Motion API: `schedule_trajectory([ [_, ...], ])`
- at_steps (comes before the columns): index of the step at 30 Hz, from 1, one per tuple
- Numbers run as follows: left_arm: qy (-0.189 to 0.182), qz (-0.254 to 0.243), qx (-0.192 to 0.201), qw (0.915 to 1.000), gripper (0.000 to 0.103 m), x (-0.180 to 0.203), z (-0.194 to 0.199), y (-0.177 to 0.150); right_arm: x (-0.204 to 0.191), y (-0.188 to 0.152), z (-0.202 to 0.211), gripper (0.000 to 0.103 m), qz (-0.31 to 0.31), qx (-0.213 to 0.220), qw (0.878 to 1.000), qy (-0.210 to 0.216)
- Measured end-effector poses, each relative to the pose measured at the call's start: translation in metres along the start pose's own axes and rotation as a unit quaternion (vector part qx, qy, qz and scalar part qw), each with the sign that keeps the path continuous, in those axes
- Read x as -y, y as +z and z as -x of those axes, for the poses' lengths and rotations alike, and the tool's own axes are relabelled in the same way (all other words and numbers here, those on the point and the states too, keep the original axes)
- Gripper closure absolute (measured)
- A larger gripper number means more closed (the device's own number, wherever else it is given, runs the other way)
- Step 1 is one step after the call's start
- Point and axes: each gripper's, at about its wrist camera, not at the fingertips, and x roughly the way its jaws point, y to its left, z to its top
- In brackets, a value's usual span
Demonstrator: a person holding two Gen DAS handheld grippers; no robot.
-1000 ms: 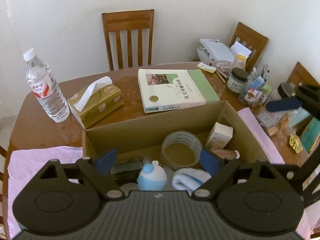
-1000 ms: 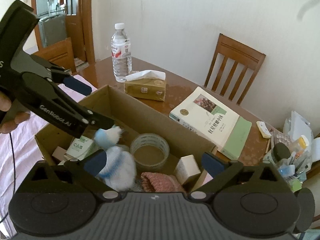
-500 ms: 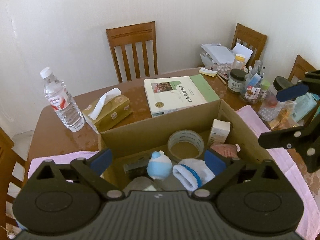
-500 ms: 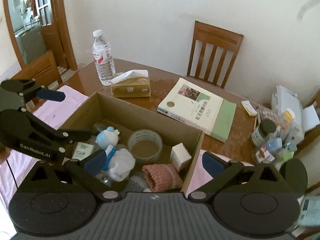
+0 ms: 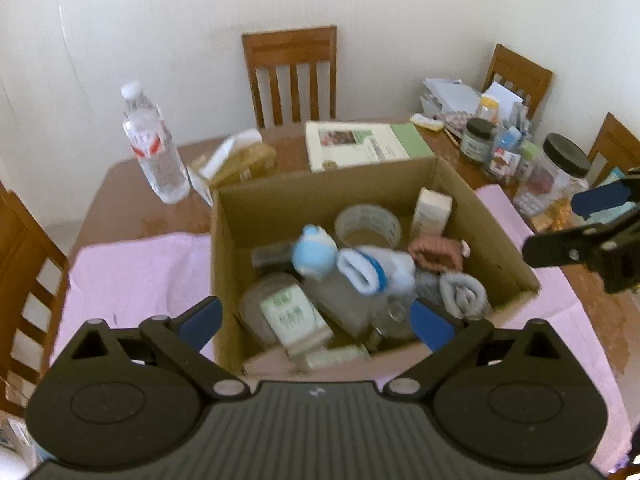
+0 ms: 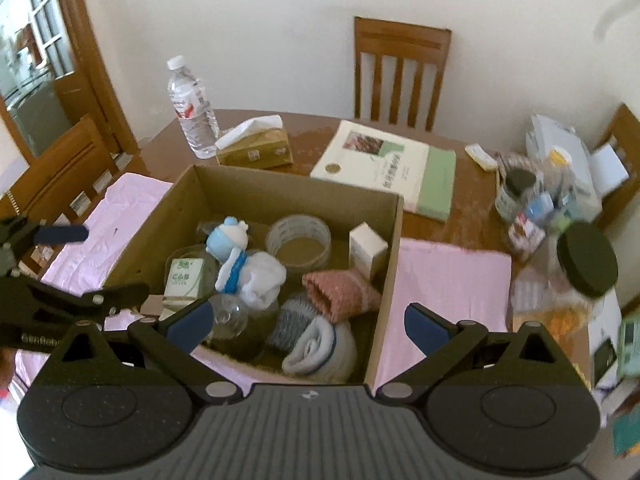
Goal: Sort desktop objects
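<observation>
A cardboard box (image 5: 320, 188) (image 6: 280, 184) stands on a pink cloth (image 5: 132, 272) (image 6: 448, 280). Inside lie a blue-and-white snowman toy (image 5: 314, 252) (image 6: 226, 240), a tape roll (image 5: 368, 224) (image 6: 298, 240), a white sock (image 5: 376, 272) (image 6: 262, 276), a pink knitted piece (image 5: 436, 252) (image 6: 340, 290), small cartons and a clear bottle. My left gripper (image 5: 316, 322) (image 6: 92, 264) hangs open over the box's near left edge and holds nothing. My right gripper (image 6: 308, 322) (image 5: 592, 220) is open over the near right corner, also holding nothing.
Behind the box are a water bottle (image 5: 154, 152) (image 6: 192, 108), a tissue box (image 5: 240, 164) (image 6: 256, 148) and a book (image 5: 360, 144) (image 6: 388, 168). Jars and clutter (image 5: 560, 176) (image 6: 584, 260) crowd the right side. Wooden chairs (image 5: 290, 76) ring the table.
Both grippers have drawn back and away from the box, so more of its inside shows. The right gripper's view has rolled level. The left jaws stand slightly wider.
</observation>
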Motion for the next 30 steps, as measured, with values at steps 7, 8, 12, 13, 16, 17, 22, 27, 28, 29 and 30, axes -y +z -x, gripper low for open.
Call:
schedule_trajectory([
  [7, 0.006, 0.014, 0.001, 0.9999, 0.003, 0.004, 0.013, -0.01, -0.01, -0.023, 0.001, 0.0, -0.042, -0.018, 0.999, -0.021],
  [8, 0.002, 0.02, 0.0, 0.9998, 0.003, 0.004, 0.015, -0.01, -0.012, -0.026, 0.002, 0.0, -0.046, -0.021, 0.998, -0.022],
  [12, -0.004, 0.036, -0.002, 0.9993, 0.003, 0.004, 0.021, -0.01, -0.019, -0.036, 0.007, 0.0, -0.062, -0.025, 0.997, -0.032],
  [13, -0.004, 0.038, -0.003, 0.9993, 0.003, 0.005, 0.023, -0.009, -0.02, -0.038, 0.009, 0.0, -0.064, -0.025, 0.997, -0.032],
  [16, -0.004, 0.042, -0.004, 0.9991, 0.003, 0.006, 0.026, -0.008, -0.024, -0.04, 0.013, 0.0, -0.066, -0.029, 0.997, -0.033],
  [17, -0.007, 0.042, -0.006, 0.9991, 0.003, 0.006, 0.027, -0.007, -0.025, -0.04, 0.015, 0.0, -0.068, -0.029, 0.997, -0.033],
  [22, -0.016, 0.058, -0.021, 0.998, 0.003, 0.003, 0.028, -0.006, -0.029, -0.039, 0.023, 0.0, -0.071, -0.024, 0.997, -0.032],
  [27, -0.019, 0.06, -0.025, 0.9977, 0.003, 0.0, 0.031, -0.006, -0.033, -0.038, 0.029, 0.0, -0.069, -0.018, 0.997, -0.035],
  [28, -0.02, 0.059, -0.027, 0.9977, 0.003, 0.0, 0.031, -0.006, -0.033, -0.037, 0.03, 0.0, -0.071, -0.017, 0.997, -0.034],
  [29, -0.02, 0.058, -0.027, 0.9977, 0.003, 0.0, 0.031, -0.006, -0.033, -0.037, 0.031, 0.0, -0.072, -0.015, 0.997, -0.033],
  [30, -0.02, 0.058, -0.027, 0.9978, 0.003, 0.0, 0.031, -0.007, -0.033, -0.036, 0.032, 0.0, -0.074, -0.014, 0.997, -0.032],
])
